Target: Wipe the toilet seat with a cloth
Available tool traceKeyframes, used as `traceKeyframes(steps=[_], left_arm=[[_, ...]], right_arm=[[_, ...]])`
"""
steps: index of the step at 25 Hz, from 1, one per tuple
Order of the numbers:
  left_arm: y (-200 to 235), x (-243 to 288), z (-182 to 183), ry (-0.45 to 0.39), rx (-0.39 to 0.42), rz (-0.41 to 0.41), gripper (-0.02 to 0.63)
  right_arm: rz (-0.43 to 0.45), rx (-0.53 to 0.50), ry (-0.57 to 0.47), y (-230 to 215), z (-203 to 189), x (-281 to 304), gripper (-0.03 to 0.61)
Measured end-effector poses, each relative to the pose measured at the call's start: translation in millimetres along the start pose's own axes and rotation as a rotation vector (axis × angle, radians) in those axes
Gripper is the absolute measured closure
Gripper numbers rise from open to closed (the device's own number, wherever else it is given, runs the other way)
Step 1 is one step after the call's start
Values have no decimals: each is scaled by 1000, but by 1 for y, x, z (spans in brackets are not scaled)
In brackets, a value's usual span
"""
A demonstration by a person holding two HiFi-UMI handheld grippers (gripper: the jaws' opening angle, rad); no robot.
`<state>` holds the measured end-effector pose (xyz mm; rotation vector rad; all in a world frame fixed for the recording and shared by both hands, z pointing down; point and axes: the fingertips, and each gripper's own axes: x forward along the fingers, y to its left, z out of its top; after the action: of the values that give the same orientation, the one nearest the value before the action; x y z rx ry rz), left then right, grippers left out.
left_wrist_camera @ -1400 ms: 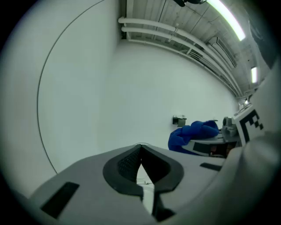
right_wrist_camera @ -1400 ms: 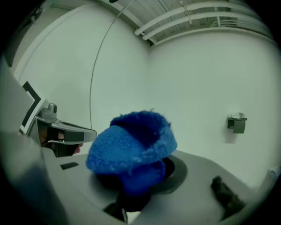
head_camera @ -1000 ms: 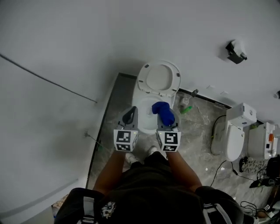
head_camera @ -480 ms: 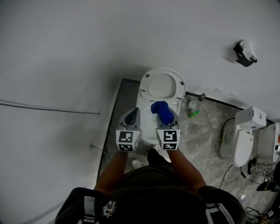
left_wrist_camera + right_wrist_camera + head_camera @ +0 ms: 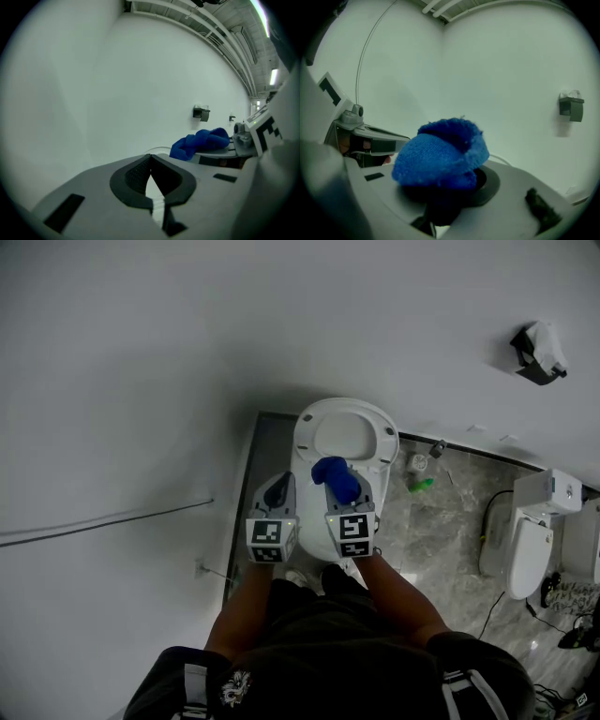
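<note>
Blue terry cloth (image 5: 440, 154), bunched into a soft wad, clamped in right gripper (image 5: 345, 504), poking out past the tips. Held over front of white toilet (image 5: 314, 526), seat ring (image 5: 307, 432) just beyond; no contact as far as head view shows. Left gripper (image 5: 151, 161) pressed shut, nothing betw. jaws, alongside the right. Prob. light, floppy, compressible, no breakage risk. Best kept pinched at the bunched root w/ loose end free to flatten on the rim; a shallow pinch could slip out under drag.

L gripper (image 5: 278, 489) & R gripper (image 5: 345, 493) fwd, blue cloth (image 5: 335, 478) now at raised toilet lid (image 5: 344, 432) base
</note>
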<state>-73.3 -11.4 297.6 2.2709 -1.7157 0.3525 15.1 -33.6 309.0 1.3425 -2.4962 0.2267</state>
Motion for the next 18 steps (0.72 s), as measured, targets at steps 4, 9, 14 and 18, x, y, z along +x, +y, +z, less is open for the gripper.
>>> traceKeyframes(steps=[4, 9, 14, 18], left_arm=[[12, 28, -5, 17, -10, -26, 604], [34, 68, -13, 36, -22, -65, 604], [54, 103, -23, 57, -47, -141, 604], [69, 135, -37, 79, -45, -184, 604]], right_arm=[[-26, 6, 26, -9, -7, 26, 482], [-74, 13, 84, -18, -23, 68, 482], [-121, -1, 158, -20, -39, 112, 482], [-110, 26, 198, -29, -53, 145, 482]])
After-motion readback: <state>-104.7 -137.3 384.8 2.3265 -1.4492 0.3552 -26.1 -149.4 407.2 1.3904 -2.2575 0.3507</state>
